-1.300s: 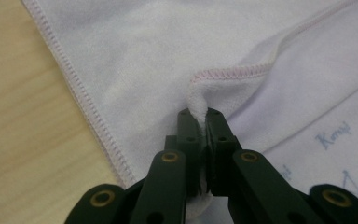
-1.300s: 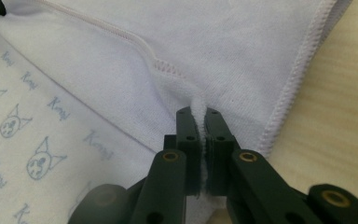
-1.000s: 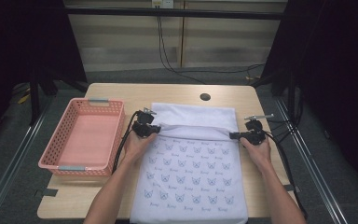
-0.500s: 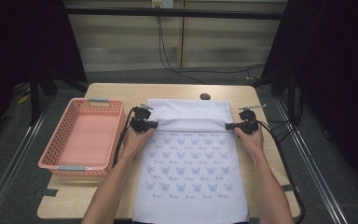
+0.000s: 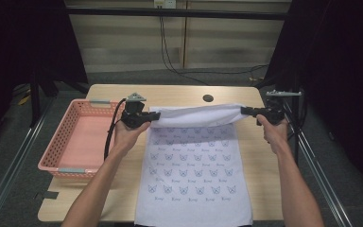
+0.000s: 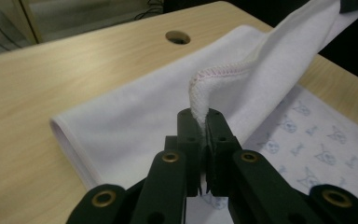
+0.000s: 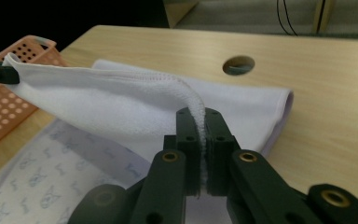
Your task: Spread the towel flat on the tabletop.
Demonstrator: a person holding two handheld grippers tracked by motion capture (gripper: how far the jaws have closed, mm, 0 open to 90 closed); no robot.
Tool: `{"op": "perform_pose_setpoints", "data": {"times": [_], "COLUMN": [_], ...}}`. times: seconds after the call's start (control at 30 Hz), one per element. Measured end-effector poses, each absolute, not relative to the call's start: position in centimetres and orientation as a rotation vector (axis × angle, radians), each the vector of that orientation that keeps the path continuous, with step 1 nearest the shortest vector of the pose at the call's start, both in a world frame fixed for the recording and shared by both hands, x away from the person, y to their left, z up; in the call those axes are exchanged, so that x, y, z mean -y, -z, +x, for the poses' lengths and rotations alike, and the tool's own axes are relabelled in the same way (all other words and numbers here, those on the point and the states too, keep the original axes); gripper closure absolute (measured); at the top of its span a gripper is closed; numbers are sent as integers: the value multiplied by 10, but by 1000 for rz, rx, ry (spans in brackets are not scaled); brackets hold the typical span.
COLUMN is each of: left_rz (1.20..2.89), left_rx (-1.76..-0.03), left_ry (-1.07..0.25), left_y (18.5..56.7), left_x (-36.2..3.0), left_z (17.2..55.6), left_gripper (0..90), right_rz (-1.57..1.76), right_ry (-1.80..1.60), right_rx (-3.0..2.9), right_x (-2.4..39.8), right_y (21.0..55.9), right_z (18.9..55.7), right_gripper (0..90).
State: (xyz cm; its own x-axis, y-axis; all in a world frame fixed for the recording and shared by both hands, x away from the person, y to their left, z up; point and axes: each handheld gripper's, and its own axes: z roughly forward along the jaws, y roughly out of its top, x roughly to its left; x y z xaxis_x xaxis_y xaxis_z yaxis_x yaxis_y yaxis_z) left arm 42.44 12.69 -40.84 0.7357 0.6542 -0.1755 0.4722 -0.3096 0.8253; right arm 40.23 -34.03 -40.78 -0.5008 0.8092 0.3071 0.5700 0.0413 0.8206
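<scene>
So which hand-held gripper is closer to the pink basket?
Left. The left hand-held gripper pinches the towel corner right beside the pink basket; the right hand-held gripper holds the far corner, across the towel.

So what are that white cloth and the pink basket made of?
The cloth looks like soft terry or knit fabric: fuzzy nap, stitched hem, printed underside. The basket looks like moulded plastic, matte pink, with a grid of holes in its walls.
</scene>
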Motion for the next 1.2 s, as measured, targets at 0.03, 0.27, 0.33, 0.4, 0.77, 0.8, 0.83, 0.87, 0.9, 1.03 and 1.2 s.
{"op": "perform_pose_setpoints", "data": {"times": [0.03, 0.27, 0.33, 0.4, 0.77, 0.8, 0.83, 0.87, 0.9, 1.03, 1.2], "left_rz": [1940, 1907, 1901, 1888, 1836, 1843, 1855, 1869, 1881, 1914, 2003], "left_rx": [-852, -771, -745, -733, -645, -630, -626, -627, -628, -643, -659], "left_ry": [-227, -232, -243, -255, -244, -251, -255, -252, -241, -228, -132], "left_y": [402, 365, 357, 349, 320, 321, 323, 326, 330, 349, 405], "left_x": [-128, -139, -144, -149, -175, -176, -177, -177, -179, -181, -179], "left_z": [422, 392, 383, 374, 311, 305, 300, 296, 293, 282, 252], "left_gripper": [867, 868, 868, 868, 867, 867, 867, 867, 867, 864, 861], "right_rz": [1416, 1291, 1257, 1217, 1049, 1042, 1034, 1024, 1019, 1020, 1076], "right_ry": [-1444, -1486, -1500, -1508, -1616, -1617, -1613, -1630, -1627, -1607, -1563], "right_rx": [-2077, -2071, -2080, -2089, -2104, -2116, -2120, -2120, -2132, -2198, -2325], "right_x": [340, 344, 342, 340, 333, 333, 332, 332, 331, 326, 323], "right_y": [408, 366, 357, 349, 321, 323, 325, 328, 330, 355, 406], "right_z": [402, 374, 365, 357, 293, 285, 278, 270, 263, 232, 202], "right_gripper": [873, 873, 873, 873, 873, 873, 874, 873, 873, 873, 871]}}
